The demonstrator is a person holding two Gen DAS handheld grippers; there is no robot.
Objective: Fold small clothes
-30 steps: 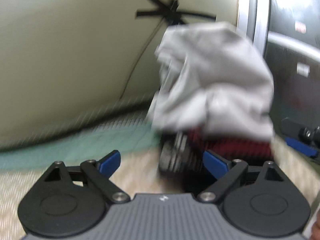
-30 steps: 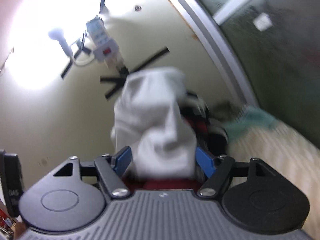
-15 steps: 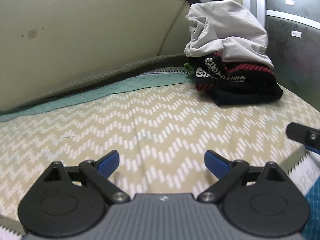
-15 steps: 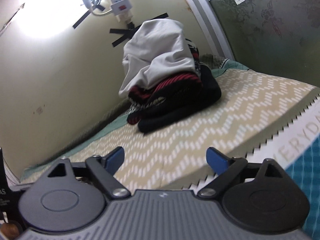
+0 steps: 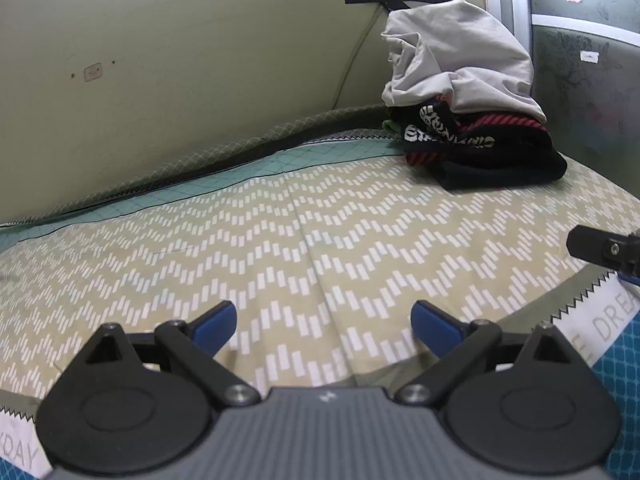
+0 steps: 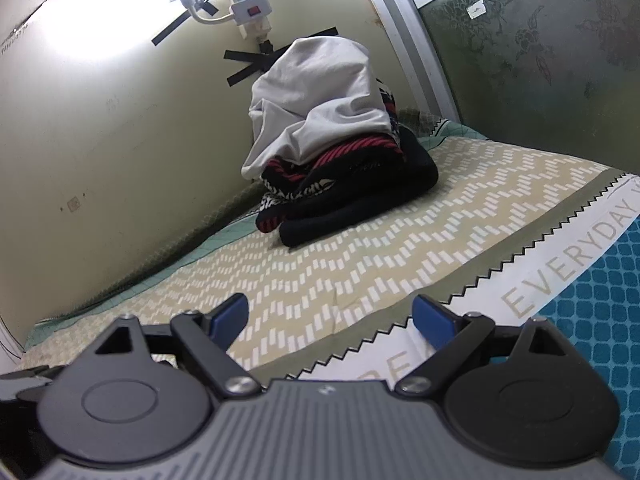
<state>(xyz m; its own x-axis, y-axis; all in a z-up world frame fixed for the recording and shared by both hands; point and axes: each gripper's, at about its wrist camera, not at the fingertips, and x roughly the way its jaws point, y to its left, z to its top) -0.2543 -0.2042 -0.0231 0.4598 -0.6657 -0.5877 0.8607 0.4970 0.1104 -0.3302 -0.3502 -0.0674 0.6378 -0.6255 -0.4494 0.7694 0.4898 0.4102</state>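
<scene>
Clothes pile kept stacked in wall corner, grey garment topmost, leaving sheet free; left gripper and right gripper held wide open, empty, well short of pile

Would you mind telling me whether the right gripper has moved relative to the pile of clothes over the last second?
Yes. The right gripper has backed away from the pile of clothes, which filled its view against the wall a second ago and now lies farther off on the patterned sheet.

Pale wall, taped power strip, patterned bedsheet.
</scene>
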